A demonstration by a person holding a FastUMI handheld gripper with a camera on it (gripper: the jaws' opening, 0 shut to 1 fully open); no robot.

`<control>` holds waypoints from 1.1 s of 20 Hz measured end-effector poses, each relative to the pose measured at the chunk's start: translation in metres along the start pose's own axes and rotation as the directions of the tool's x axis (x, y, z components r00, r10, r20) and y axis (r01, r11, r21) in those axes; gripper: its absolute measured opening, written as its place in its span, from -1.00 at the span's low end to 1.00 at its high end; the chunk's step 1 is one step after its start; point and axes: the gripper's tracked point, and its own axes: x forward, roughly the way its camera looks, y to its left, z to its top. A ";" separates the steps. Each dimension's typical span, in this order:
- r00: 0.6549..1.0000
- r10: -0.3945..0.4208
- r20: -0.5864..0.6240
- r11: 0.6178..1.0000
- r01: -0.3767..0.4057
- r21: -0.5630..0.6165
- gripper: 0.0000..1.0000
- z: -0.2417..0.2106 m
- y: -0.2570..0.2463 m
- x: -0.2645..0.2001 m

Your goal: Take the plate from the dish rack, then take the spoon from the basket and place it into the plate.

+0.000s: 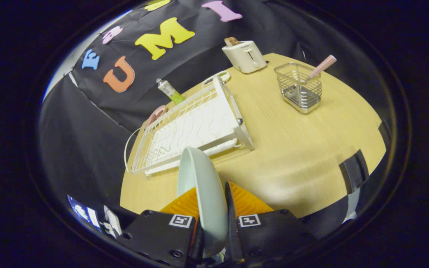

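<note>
Ahead, dish rack [196, 128] beyond jaw-held plate [203, 193].

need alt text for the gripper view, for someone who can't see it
The tongs grip a pale plate on edge between both fingers, held above a wooden table. Just beyond it sits a white dish rack; farther off stand a wire basket with a pink-handled spoon and a white toaster.

staged kitchen booth, black cloth wall [88, 123], wooden table [292, 149], toaster [244, 56], dish rack [188, 130], wire basket [299, 87]
</note>
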 end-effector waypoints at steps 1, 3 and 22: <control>1.000 -0.002 -0.003 1.000 0.002 0.030 -0.36 0.000 -0.007 0.006; 1.000 0.011 -0.015 0.995 -0.009 0.101 -0.36 -0.002 -0.014 0.016; 0.972 0.054 0.228 0.995 -0.032 -0.099 0.49 0.060 -0.023 -0.032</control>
